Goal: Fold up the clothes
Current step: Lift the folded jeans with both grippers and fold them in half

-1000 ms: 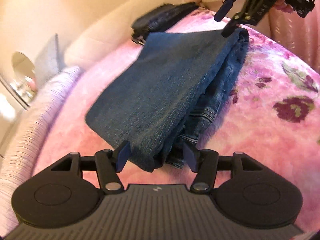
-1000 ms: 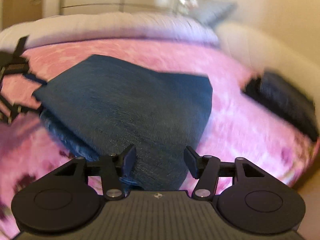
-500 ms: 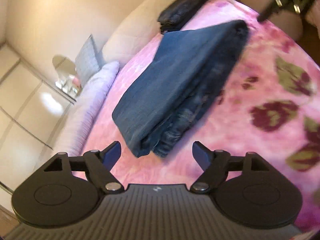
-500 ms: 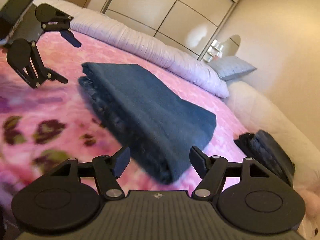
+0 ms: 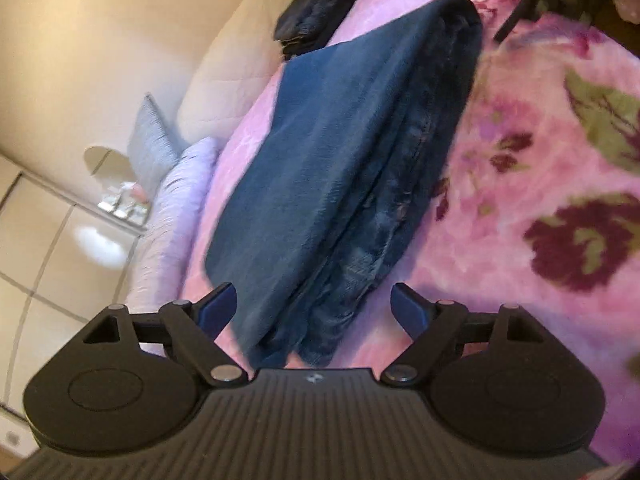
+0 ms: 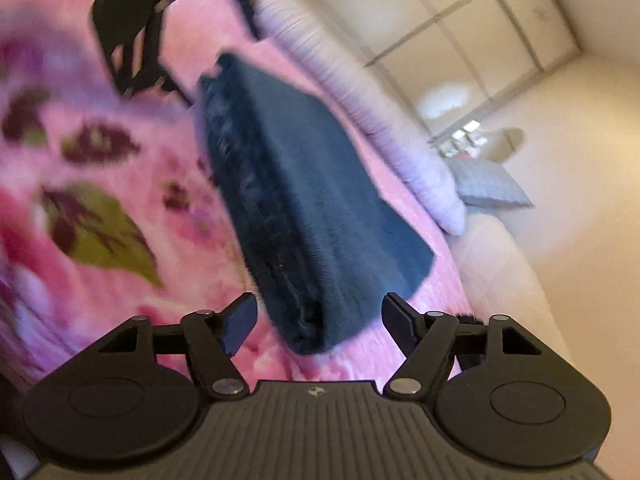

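Note:
A pair of blue jeans [image 5: 344, 168] lies folded in layers on the pink flowered bedspread [image 5: 540, 184]. My left gripper [image 5: 314, 306] stands at one short end of the fold; its jaws are opening, the cloth's end sits between them and the pads do not press on it. My right gripper [image 6: 318, 318] is at the opposite end of the jeans [image 6: 304, 200], its jaws opening too, with the folded corner between them untouched. Each gripper shows as a dark blur at the far end in the other's view.
A dark folded garment [image 5: 320, 8] lies beyond the jeans by the cream padded bed edge [image 5: 228, 68]. A lilac bolster [image 6: 360, 112] and a grey cushion [image 6: 488, 184] line the side. Wardrobe doors [image 6: 448, 28] stand behind.
Both grippers have let go of the jeans' ends and their jaws have spread wider. Both views have rolled and dropped lower toward the bed. The jeans now lie flat.

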A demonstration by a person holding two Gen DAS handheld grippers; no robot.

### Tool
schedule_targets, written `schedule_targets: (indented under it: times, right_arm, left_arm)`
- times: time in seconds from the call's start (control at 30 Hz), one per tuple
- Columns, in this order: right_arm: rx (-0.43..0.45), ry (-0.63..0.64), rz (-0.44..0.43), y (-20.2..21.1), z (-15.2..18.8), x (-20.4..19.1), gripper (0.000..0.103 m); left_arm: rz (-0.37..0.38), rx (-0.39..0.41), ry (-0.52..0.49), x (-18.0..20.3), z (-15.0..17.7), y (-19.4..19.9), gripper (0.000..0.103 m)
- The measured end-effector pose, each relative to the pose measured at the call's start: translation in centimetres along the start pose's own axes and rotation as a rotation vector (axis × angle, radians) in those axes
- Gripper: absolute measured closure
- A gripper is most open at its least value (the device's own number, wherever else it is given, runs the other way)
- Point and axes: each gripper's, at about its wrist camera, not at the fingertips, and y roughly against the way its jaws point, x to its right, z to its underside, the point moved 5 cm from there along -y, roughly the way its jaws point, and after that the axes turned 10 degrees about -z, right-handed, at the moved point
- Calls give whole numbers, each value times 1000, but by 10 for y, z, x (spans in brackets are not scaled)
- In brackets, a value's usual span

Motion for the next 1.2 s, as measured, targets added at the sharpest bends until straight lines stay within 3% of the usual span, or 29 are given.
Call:
schedule_targets:
  times: [0.13,0.23,0.33,0.37,0.4,0.43,0.47,0.53,0.63,0.77,0.8,0.87,0.97,1.03,1.13,1.2]
  right_arm:
    - [-5,125,-3,-33,-2,-4,31]
    - [-5,185,26,-45,-5,8,33]
    - [-10,235,44,-57,-8,14,33]
    - [-14,242,40,-61,-9,14,34]
    - [-19,244,27,-64,-10,14,37]
    - [-25,240,8,-66,-10,14,49]
    - [-31,236,-10,-69,-10,13,69]
    - [-27,236,-11,-66,-11,14,76]
    - [4,203,-13,-51,-16,22,80]
    - [71,206,-30,-4,-23,23,81]
    - [82,202,-45,9,-20,20,80]
    - [91,192,-73,31,-9,10,80]
    - [58,166,-93,40,19,-10,79]
    - [32,148,-88,37,33,-23,74]
    - [15,90,-41,43,37,-31,59]
    - [21,-31,-32,55,39,-26,56]
  left_arm:
    - [-1,65,-18,5,1,-16,21]
    - [-23,100,-67,4,-2,-26,11]
    - [-20,126,-127,5,-5,-36,10]
    - [-4,122,-130,5,-5,-39,13]
    - [19,113,-127,4,-5,-41,27]
    - [46,102,-125,4,-5,-42,37]
    - [73,91,-123,3,-5,-43,45]
    - [116,70,-115,1,-6,-42,54]
    - [110,52,-87,-10,-8,-28,69]
    - [132,19,-6,-24,-12,27,76]
    - [138,18,7,-21,-13,46,85]
    - [146,26,20,-10,-18,83,85]
    - [157,30,33,17,-18,108,86]
    - [165,23,67,20,-11,111,85]
    - [165,16,135,16,1,117,82]
    - [134,40,152,10,6,124,65]
